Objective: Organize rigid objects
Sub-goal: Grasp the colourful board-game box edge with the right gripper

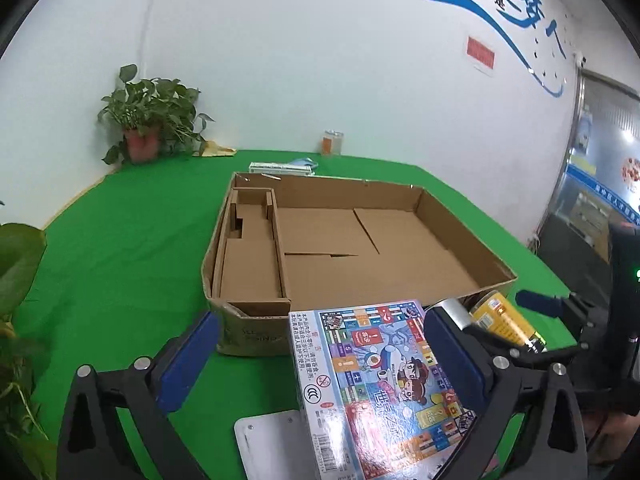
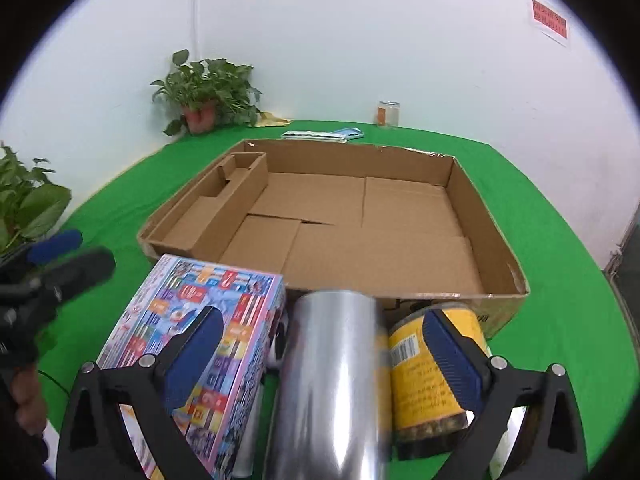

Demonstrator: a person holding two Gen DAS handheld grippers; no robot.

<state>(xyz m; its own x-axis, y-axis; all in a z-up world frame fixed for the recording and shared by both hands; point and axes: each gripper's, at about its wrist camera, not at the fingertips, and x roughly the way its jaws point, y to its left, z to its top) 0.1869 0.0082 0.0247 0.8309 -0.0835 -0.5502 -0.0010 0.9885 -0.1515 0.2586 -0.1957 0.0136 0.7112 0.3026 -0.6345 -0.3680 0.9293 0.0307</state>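
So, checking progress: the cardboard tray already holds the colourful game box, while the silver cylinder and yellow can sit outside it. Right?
Not quite. The cardboard tray holds nothing; the game box lies outside it, beside the silver cylinder and yellow can, as the right wrist view shows.

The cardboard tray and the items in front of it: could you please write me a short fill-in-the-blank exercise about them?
1. The cardboard tray sits on a ____ cloth.
2. The silver cylinder lies between the board game box and the ____ can.
3. The tray's narrow divided compartment runs along its ____ side in the right wrist view.
4. The right tool has its jaws ____.

Missing words: green; yellow; left; open
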